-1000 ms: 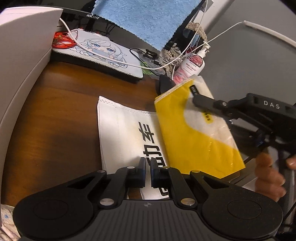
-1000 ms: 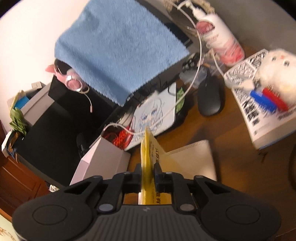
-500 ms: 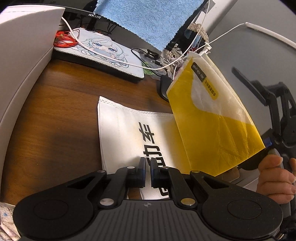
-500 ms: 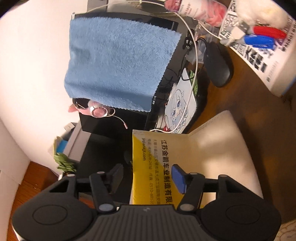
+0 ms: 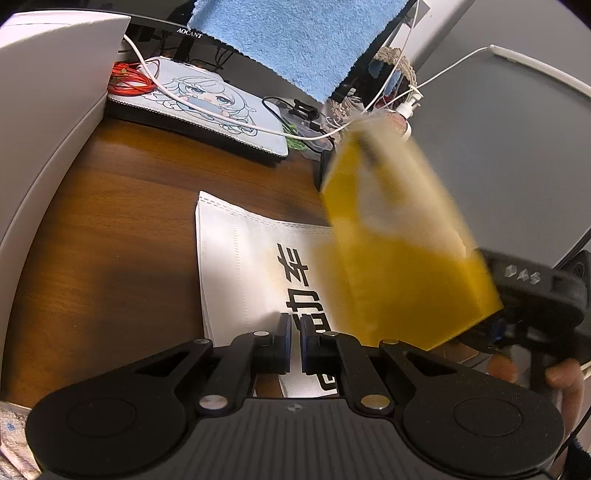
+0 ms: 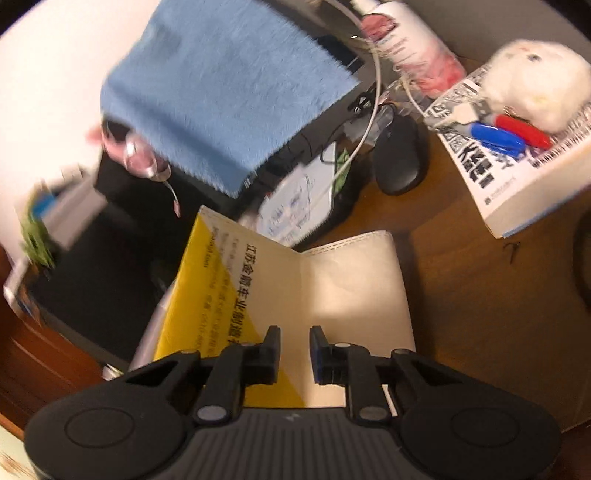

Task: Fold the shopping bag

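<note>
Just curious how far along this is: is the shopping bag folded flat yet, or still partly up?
Partly up. The white half of the bag lies flat on the desk; the yellow flap stands raised.

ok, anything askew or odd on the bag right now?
Yes. The bag's yellow flap stands up off the desk, half folded and blurred, instead of lying flat. The right gripper, whose jaws have just been closing, has a gap with nothing pinched. The left gripper is shut over the white panel.

From my remote seat I see a brown wooden desk (image 5: 110, 221) under warm light, a black monitor (image 5: 177, 31) at twelve o'clock draped with a blue towel (image 5: 295, 40), a grey wall (image 5: 509, 155) at two o'clock, and a white box (image 5: 48, 92) at ten.
</note>
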